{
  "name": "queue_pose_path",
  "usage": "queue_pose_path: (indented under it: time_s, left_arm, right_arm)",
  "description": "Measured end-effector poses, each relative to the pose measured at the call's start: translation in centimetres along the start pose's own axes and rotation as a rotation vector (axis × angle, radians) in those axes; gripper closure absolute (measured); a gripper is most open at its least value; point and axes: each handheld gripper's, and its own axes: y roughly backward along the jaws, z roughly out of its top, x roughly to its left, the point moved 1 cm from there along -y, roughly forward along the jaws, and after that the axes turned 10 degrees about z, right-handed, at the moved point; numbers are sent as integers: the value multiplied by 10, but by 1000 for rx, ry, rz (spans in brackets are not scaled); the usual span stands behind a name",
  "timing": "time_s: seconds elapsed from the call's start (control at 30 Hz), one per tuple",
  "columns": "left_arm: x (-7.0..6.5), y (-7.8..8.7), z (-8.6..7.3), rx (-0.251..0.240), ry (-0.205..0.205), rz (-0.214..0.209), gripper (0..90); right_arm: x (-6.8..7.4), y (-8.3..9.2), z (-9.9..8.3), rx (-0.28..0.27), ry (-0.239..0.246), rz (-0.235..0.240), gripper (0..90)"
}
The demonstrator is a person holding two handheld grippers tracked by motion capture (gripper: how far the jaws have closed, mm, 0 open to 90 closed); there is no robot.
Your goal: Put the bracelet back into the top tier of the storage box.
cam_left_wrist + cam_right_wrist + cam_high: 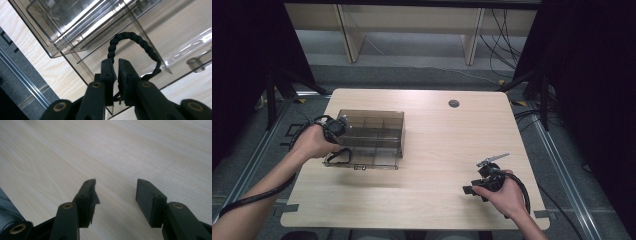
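- Smoke-tinted clear plastic makes up the compartment box (377, 131), which sits on the left half of the pale wood-grain table (437, 150), its long axis running left to right
- Its lid lies folded down flat toward the person, and a black braided cord loop (136, 43) rests on that lid at the box's near-left corner
- Left gripper (115, 65) is the nearer one by far: it reaches over the box's left end, and the cord arches up just beyond its tips, one end running down between the jaws
- Those jaws stand nearly together with a thin gap; they appear clenched on the cord, though the actual contact is hard to make out
- Right gripper (116, 188) rests well apart from the box, low over bare table at the near right, jaws spread wide and holding nothing; one rubber pad looks frayed
- Judged from this, any lift or pull of the cord falls to the left hand (314, 141)
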Motion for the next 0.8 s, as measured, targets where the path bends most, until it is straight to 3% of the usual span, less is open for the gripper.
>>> queue_pose_path:
  time_s: [0.17,0.2,0.3,0.4,0.43,0.6,0.63,0.67,0.7,0.77,0.8]
  left_arm:
    - [0,-4,-1,4,-3,-8,845]
    - [1,-3,-1,-1,-22,-7,843]
    - [1,4,-4,-14,-14,-13,829]
    - [2,12,-10,-93,-12,-15,781]
    - [2,12,-10,-93,-12,-15,763]
    - [1,29,-31,-284,30,-9,688]
    - [1,29,-31,-284,30,-9,662]
    - [-1,30,-36,-322,38,-9,662]
    - [-4,32,-45,-373,29,-7,607]
    - [-8,30,-54,-437,52,-15,583]
    - [-9,31,-59,-455,43,-18,573]
  right_arm:
    - [0,0,0,0,-15,-10,507]
    - [0,0,0,0,-14,-10,507]
    - [0,0,0,0,-12,-8,507]
    - [0,1,0,-3,-11,-6,507]
    - [0,1,0,-2,-10,0,507]
    - [1,1,0,2,-10,3,507]
    - [1,1,0,2,-10,3,507]
    - [1,1,0,2,-11,3,507]
    - [1,1,0,5,-16,2,507]
    - [1,1,0,5,-21,-5,507]
    - [1,0,0,1,-19,-5,507]
